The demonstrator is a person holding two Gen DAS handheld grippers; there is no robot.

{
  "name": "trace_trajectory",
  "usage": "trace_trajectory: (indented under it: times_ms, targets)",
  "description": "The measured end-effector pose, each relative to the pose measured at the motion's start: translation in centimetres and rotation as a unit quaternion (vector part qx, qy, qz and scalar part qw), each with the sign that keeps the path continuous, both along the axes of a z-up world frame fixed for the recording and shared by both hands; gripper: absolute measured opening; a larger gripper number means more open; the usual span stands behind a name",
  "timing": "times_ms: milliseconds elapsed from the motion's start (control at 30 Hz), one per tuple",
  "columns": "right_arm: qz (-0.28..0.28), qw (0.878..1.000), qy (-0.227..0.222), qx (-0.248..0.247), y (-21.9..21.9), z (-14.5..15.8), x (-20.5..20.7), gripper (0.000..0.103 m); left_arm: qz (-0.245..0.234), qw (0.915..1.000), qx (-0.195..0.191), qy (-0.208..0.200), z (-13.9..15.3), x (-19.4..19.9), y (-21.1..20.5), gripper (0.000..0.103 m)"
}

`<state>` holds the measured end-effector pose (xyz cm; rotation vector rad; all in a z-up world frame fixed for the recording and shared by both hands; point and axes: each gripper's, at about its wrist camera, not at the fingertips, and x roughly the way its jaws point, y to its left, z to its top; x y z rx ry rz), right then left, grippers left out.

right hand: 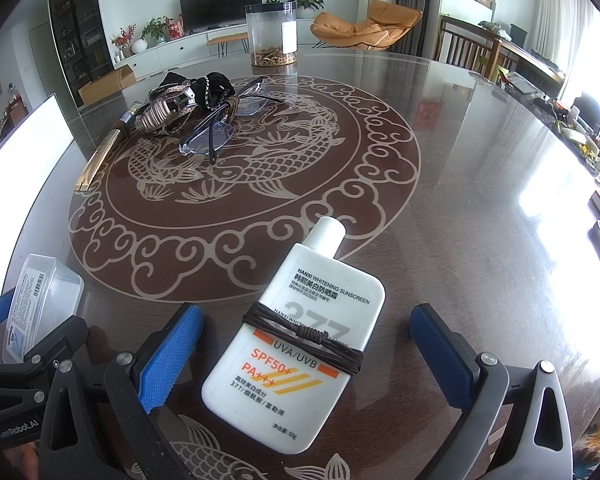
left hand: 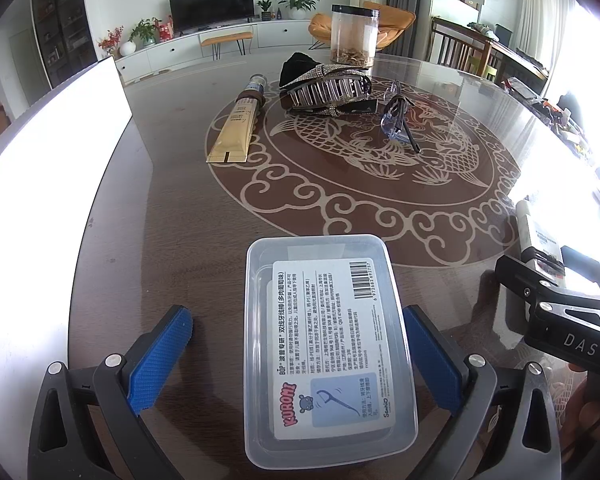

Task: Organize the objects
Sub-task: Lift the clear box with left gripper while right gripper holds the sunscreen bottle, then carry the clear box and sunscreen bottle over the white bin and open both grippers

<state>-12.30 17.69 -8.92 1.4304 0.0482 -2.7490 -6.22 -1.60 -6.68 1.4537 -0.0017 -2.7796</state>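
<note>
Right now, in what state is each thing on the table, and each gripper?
Left gripper: jaws open, either side of the box.
Right gripper: jaws open, either side of the bottle.
Plastic box: label facing up.
Sunscreen bottle: lying flat, capped, cord around it.
Glasses: folded.
Jar: upright, lidded.
Tube: lying flat.

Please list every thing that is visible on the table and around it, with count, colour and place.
Plastic box: 1, clear, white label, near edge, between the left tongs.
Sunscreen bottle: 1, white, brown cord around it, between the right tongs.
Tube: 1, gold, left of centre.
Hair clip: 1, silver, on black cloth, far centre.
Glasses: 1, clear, dark arms, beside the clip.
Jar: 1, clear, black lid, far edge.
Table: 1, brown, fish pattern.
Left tongs: blue pads, open.
Right tongs: blue pads, open.
</note>
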Motion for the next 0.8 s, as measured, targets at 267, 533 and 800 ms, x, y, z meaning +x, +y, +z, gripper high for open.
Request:
trace_trajectory:
  times_ms: [267,533,800]
  targets:
    - [-0.067,0.977,0.030,-0.202,6.4,1.0,0.7,0.103,-0.015,0.9998,0.003,-0.011,0.1,0.2,-0.1,0.103]
    - [-0.055,0.985,0.024,-0.162,4.8,1.2,0.9,0.103,-0.031,0.9993,0.000,-0.019,0.1,0.9,0.1,0.103]
    - [-0.018,1.000,0.015,-0.004,0.0,0.2,1.3,0.062,-0.045,0.9988,-0.009,0.019,0.9,2.1,1.1,0.062]
